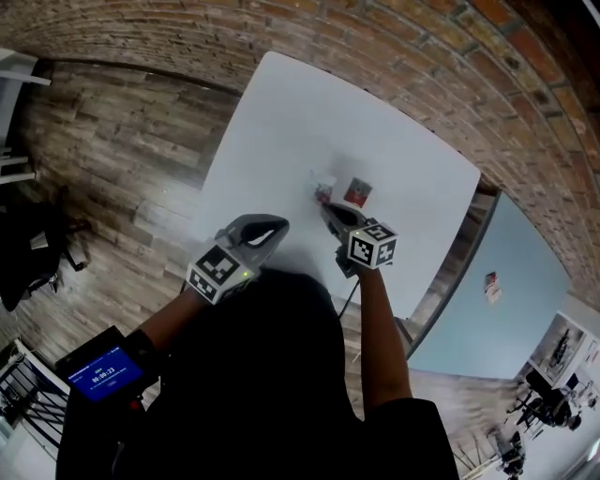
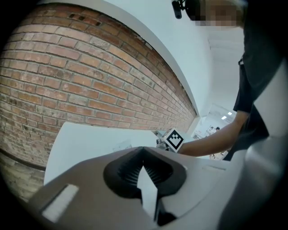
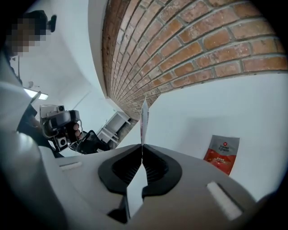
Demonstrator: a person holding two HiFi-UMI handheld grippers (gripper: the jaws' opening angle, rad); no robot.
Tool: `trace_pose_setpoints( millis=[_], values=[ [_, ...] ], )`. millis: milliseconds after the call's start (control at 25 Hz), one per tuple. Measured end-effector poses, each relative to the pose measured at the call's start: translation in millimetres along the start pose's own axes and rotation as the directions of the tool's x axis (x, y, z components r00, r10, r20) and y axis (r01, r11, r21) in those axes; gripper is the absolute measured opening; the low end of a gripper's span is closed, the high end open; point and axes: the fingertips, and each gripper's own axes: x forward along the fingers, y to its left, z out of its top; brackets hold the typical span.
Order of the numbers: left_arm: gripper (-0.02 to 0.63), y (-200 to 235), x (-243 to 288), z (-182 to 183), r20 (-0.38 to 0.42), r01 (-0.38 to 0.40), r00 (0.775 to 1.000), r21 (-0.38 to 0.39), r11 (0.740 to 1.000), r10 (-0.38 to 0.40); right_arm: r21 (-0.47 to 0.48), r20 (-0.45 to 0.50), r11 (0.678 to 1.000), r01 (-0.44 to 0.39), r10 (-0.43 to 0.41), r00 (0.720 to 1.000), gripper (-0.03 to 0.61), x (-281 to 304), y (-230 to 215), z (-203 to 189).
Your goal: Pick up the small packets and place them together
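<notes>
red packet lies flat; right gripper pinches thin packet edge-on; left gripper closed

Table: plain white. Lying packet: red, grey top band. Held packet: white, red print. Wall: red-brown brick. Floor: grey-brown planks. Marker cube: black-and-white squares.

**Site:** indoor loft-style studio/office, used as a work space.

**Evidence:**
- 1 brick wall, red-brown, runs behind the table.
- Plank floor, grey-brown wood.
- 1 white table, squarish w/ rounded corners, set vs. the wall.
- 1 pale-blue panel, upright at right, w/ a small card on it.
- Prints on a white wall, btm right.
- Tripod gear below the prints.
- White shelf at the left edge.
- Black seat or bag below the shelf; which one is unclear.
- 1 screen unit w/ a blue display, btm left.
</notes>
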Motion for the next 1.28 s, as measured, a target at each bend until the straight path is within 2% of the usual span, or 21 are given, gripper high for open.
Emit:
trace_pose_setpoints(
  millis=[120, 280, 560, 720, 840, 960, 1280],
  values=[
    [0.000, 4.2, -2.5, -4.3, -0.004, -0.021, 1.000, -0.021, 1.000, 0.021, 0.068, -0.040, 0.998, 0.007, -0.004, 0.999, 0.008, 5.7, -17.9, -9.4],
    [0.000, 13.2, -11.2, -6.3, -0.001, -0.061, 0.998, -0.049, 0.997, 0.061, 0.153, -0.031, 0.988, 0.028, -0.023, 0.999, 0.008, 11.0, -38.0, -14.6],
    [0.000, 26.8, -21.8, -21.5, -0.006, -0.113, 0.994, -0.111, 0.987, 0.113, 0.208, -0.087, 0.972, 0.111, -0.095, 0.992, 0.008, 15.6, -64.6, -30.0],
    [0.000, 26.2, -26.1, -22.0, -0.009, -0.106, 0.994, -0.112, 0.988, 0.106, 0.250, -0.093, 0.958, 0.141, -0.122, 0.988, 0.017, 21.4, -66.3, -31.3],
    [0.000, 22.4, -23.3, -22.3, -0.005, -0.096, 0.995, -0.105, 0.990, 0.096, 0.270, -0.066, 0.953, 0.135, -0.122, 0.990, 0.031, 21.5, -66.0, -28.1],
    [0.000, 19.9, -23.0, -17.9, 0.005, -0.089, 0.996, -0.114, 0.990, 0.090, 0.263, -0.062, 0.953, 0.148, -0.137, 0.989, 0.078, 19.6, -65.8, -28.0],
    [0.000, 28.4, -27.0, -20.6, 0.003, -0.112, 0.994, -0.136, 0.984, 0.114, 0.199, -0.115, 0.959, 0.203, -0.182, 0.976, 0.107, 12.0, -67.0, -30.7]
  ],
)
